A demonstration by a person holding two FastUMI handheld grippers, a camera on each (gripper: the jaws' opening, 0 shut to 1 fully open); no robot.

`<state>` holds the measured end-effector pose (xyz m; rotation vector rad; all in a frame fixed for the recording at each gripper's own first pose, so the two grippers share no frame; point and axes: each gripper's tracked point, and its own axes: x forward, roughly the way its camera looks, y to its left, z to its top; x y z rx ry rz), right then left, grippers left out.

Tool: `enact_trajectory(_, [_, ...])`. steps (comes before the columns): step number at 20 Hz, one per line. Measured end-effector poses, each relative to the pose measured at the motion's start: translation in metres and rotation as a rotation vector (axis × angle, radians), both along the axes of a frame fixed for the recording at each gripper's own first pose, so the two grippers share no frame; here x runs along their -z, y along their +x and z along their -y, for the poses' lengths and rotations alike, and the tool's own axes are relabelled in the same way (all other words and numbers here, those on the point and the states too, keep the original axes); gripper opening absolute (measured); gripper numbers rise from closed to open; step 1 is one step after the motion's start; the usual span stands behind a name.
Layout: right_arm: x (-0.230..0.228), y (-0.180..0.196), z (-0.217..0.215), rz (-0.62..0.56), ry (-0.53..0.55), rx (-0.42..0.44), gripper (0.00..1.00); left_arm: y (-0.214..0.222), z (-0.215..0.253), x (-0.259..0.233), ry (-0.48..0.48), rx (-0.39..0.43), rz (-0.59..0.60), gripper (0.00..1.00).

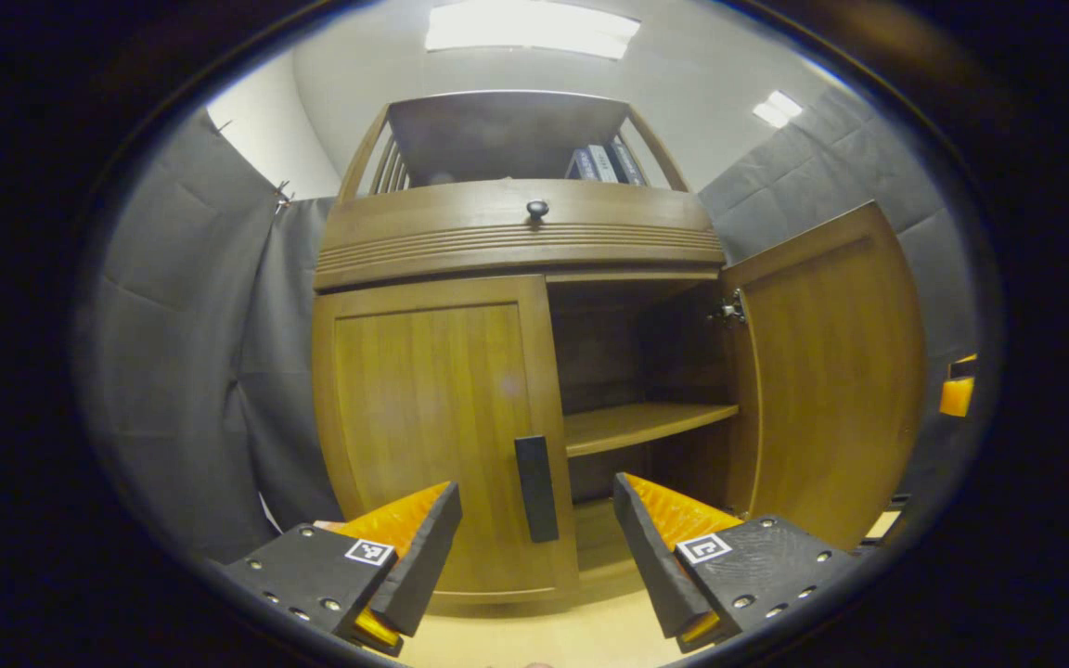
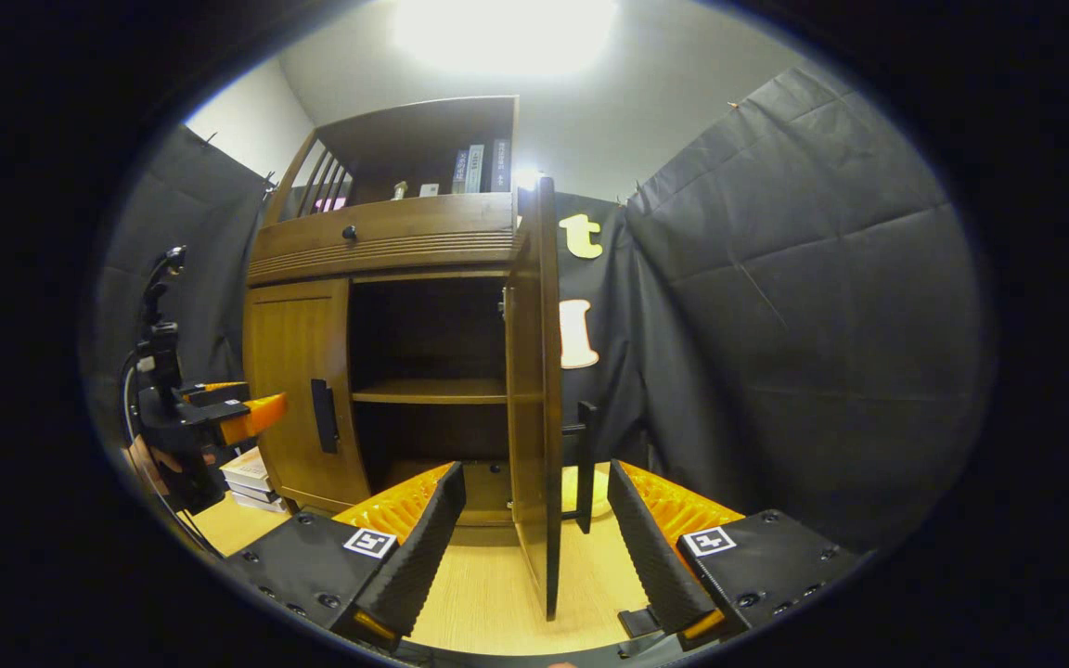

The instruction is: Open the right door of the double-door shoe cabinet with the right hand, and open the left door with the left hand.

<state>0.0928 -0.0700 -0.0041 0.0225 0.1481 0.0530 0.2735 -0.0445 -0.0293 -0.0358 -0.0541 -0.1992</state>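
Left gripper [image 1: 534, 520] has its jaws spread wide, gripping nothing, lined up either side of the left door [image 1: 432, 436] and its black handle [image 1: 535, 489] (door shut, jaws not touching it). Right gripper [image 2: 530, 520] is spread wide too, the right door [image 2: 534, 390] edge-on between its jaws, swung fully open. Cabinet shelf [image 1: 646, 425] exposed, wood floor [image 2: 488, 594] in front open for moving.

Recording booth: black cloth walls [image 2: 776, 278] around wooden cabinet [image 1: 516, 241].
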Motion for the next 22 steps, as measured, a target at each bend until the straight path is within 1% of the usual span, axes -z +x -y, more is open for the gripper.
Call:
enact_trajectory(4, [0.005,0.001,-0.011,-0.010,-0.028,-0.020,0.96,0.035,0.003,0.008,-0.031,-0.005,-0.014,0.96])
enact_trajectory(5, [0.009,0.001,-0.012,-0.018,-0.026,-0.023,0.92,0.043,0.003,0.010,-0.033,-0.009,-0.018,0.96])
enact_trajectory(6, [0.010,0.000,-0.014,-0.023,-0.022,-0.028,0.92,0.052,0.005,0.013,-0.036,-0.013,-0.024,0.96])
enact_trajectory(7, [0.012,0.001,-0.016,-0.026,-0.021,-0.030,0.96,0.060,0.005,0.017,-0.039,-0.018,-0.030,0.96])
enact_trajectory(8, [0.014,0.001,-0.017,-0.031,-0.023,-0.032,0.96,0.068,0.005,0.020,-0.042,-0.025,-0.037,0.96])
enact_trajectory(9, [0.016,0.001,-0.018,-0.035,-0.026,-0.034,0.92,0.074,0.004,0.023,-0.044,-0.032,-0.043,0.96])
enact_trajectory(10, [0.018,0.003,-0.018,-0.040,-0.029,-0.035,0.96,0.082,0.006,0.026,-0.048,-0.033,-0.051,0.96])
enact_trajectory(11, [0.020,0.003,-0.019,-0.045,-0.029,-0.037,0.92,0.089,0.008,0.029,-0.052,-0.031,-0.057,0.96])
enact_trajectory(12, [0.022,0.004,-0.019,-0.051,-0.028,-0.039,0.96,0.090,0.007,0.032,-0.055,-0.031,-0.063,0.96])
enact_trajectory(13, [0.025,0.005,-0.020,-0.060,-0.025,-0.041,0.96,0.093,0.008,0.034,-0.055,-0.033,-0.069,0.96])
enact_trajectory(14, [0.028,0.005,-0.021,-0.068,-0.020,-0.043,0.92,0.099,0.009,0.037,-0.054,-0.035,-0.075,0.96])
enact_trajectory(15, [0.029,0.005,-0.022,-0.072,-0.016,-0.044,0.92,0.106,0.012,0.040,-0.053,-0.035,-0.083,0.96])
enact_trajectory(16, [0.030,0.006,-0.023,-0.074,-0.014,-0.044,0.96,0.114,0.015,0.044,-0.051,-0.035,-0.093,0.96])
enact_trajectory(17, [0.031,0.007,-0.024,-0.076,-0.013,-0.044,0.96,0.120,0.019,0.047,-0.050,-0.032,-0.105,0.96])
enact_trajectory(20, [0.034,0.008,-0.027,-0.082,-0.010,-0.053,0.96,0.129,0.025,0.057,-0.036,-0.024,-0.131,0.84])
enact_trajectory(21, [0.035,0.008,-0.028,-0.082,-0.009,-0.057,0.96,0.133,0.023,0.058,-0.027,-0.036,-0.131,0.82])
enact_trajectory(22, [0.036,0.010,-0.029,-0.083,-0.011,-0.060,0.96,0.135,0.023,0.058,-0.035,-0.035,-0.125,0.71])
